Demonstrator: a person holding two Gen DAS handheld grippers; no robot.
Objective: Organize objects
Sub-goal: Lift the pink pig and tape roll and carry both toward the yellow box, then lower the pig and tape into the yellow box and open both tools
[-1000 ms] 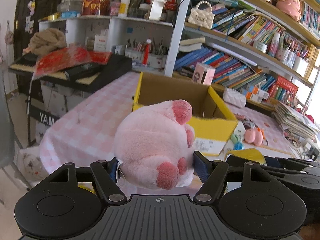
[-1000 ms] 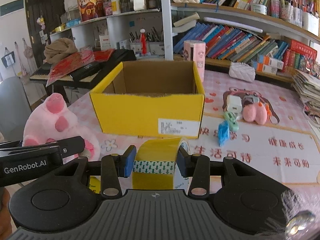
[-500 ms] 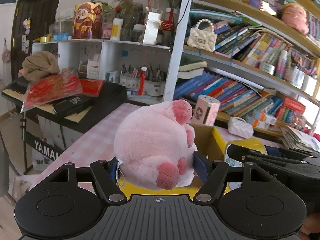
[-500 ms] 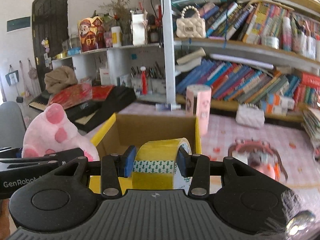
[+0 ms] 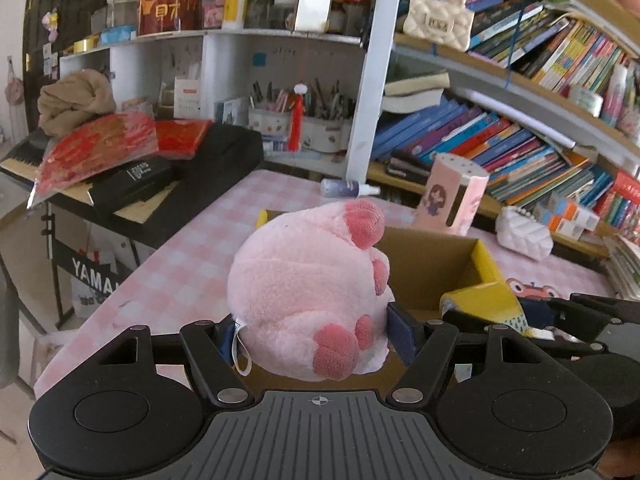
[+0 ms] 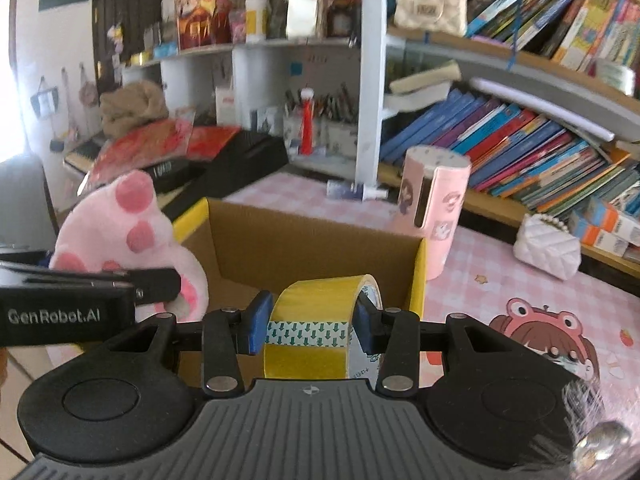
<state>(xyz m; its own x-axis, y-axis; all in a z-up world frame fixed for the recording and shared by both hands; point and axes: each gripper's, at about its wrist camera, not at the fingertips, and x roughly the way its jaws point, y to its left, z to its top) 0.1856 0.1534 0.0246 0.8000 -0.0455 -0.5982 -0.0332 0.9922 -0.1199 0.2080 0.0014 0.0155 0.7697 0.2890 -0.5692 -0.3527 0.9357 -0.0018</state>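
Left gripper (image 5: pixel 311 334): jaws spread wide, blue pads pressed on both flanks of a pink plush toy (image 5: pixel 308 292), pointing downward toward 12 o'clock.
Right gripper (image 6: pixel 309 322): jaws narrow, pads clamped on a roll of yellow tape (image 6: pixel 320 320) standing on edge.
Relation: left gripper at 9 o'clock in the right wrist view, side by side.

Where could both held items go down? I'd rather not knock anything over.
The yellow box shows a bare cardboard floor under the tape roll and beside the pink plush. The checked cloth left of the box, toward the keyboard, is also bare. It is crowded right of the box: pink canister, white purse.
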